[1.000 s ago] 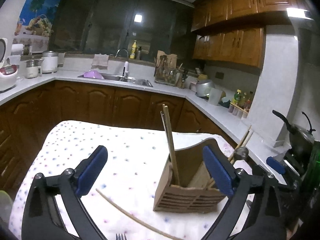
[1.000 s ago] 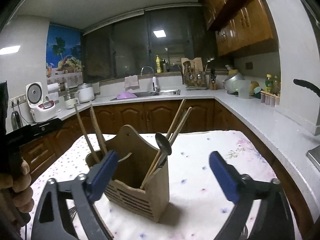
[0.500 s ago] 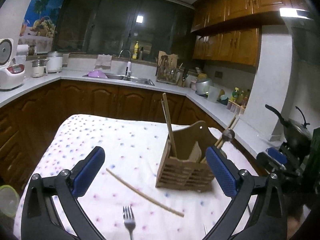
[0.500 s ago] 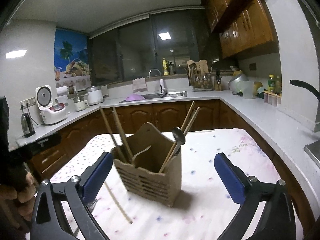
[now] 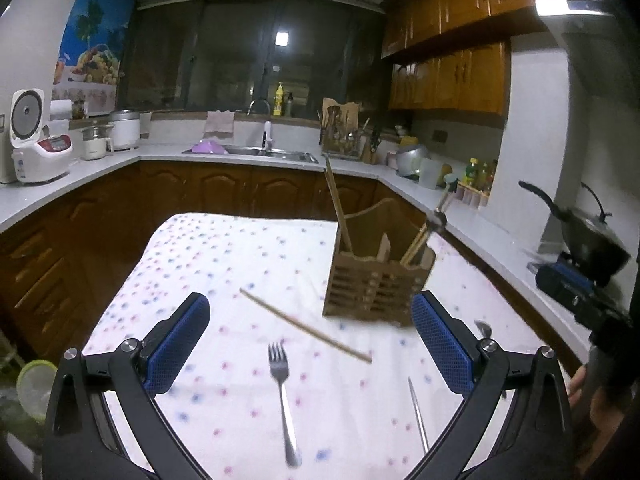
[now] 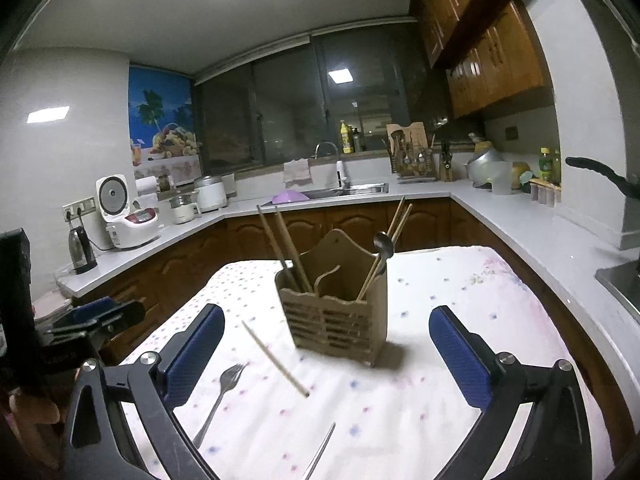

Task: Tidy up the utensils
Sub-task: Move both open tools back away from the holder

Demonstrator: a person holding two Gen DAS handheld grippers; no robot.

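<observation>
A wooden utensil holder (image 5: 376,280) (image 6: 334,312) stands on the dotted tablecloth (image 5: 240,264); chopsticks and a spoon (image 6: 382,246) stick up from it. A loose chopstick (image 5: 306,326) (image 6: 276,358) lies in front of it. A metal fork (image 5: 282,392) (image 6: 220,396) and a thin metal utensil (image 5: 418,414) (image 6: 320,456) lie nearer. My left gripper (image 5: 308,350) is open and empty, above the fork. My right gripper (image 6: 326,354) is open and empty, short of the holder.
Kitchen counters (image 5: 80,176) wrap around the table, with a rice cooker (image 5: 34,138), a sink (image 5: 256,152) and a utensil rack (image 5: 340,132). A black pan (image 5: 588,232) sits on the stove at right. The other handheld gripper shows at each view's edge.
Both grippers have pulled back from the holder, bringing the fork, the loose chopstick and the thin utensil into view. Both stay open.
</observation>
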